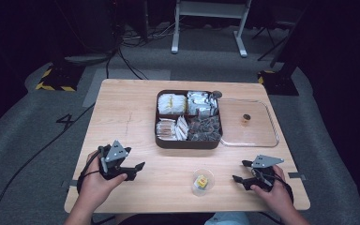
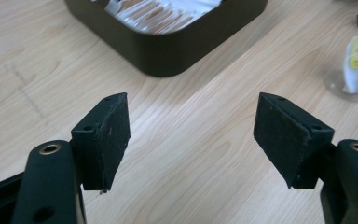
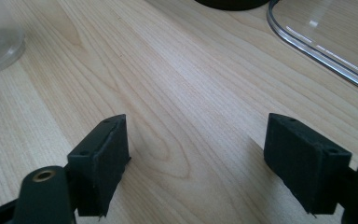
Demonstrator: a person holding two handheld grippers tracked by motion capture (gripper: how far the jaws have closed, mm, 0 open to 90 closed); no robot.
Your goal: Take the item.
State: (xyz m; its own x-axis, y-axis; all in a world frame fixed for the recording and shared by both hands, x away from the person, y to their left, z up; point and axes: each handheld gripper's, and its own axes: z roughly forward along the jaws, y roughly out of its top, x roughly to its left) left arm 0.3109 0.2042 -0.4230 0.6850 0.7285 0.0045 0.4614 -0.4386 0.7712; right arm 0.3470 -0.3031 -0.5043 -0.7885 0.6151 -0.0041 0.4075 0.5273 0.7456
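The left gripper (image 1: 138, 169) rested low over the tabletop (image 1: 126, 112) at about 7 o'clock, jaws spread wide with nothing between them. The right gripper (image 1: 240, 171) sat at about 5 o'clock, likewise spread and empty. Between them, at 6 o'clock near the front edge, stood a small clear plastic cup (image 1: 202, 182) holding a tea bag with a yellow tag (image 1: 201, 180); in the left gripper view the cup (image 2: 354, 70) appeared at 2 o'clock, well apart from the jaws.

Beyond it, toward 12 o'clock, lay a dark four-compartment tray (image 1: 187, 142): pale yellow packets far left, silvery sachets far right, long paper sticks near left, dark wrapped pieces near right. Its clear lid (image 1: 249, 123) lay just beside it at 3 o'clock, knob up.

The cup looked light and thin-walled, so a hard squeeze would likely crush it, and a sideways nudge from one jaw could tip it and spill the tea bag. Reaching for the tray over the cup risked knocking it with a forearm or trailing cable.
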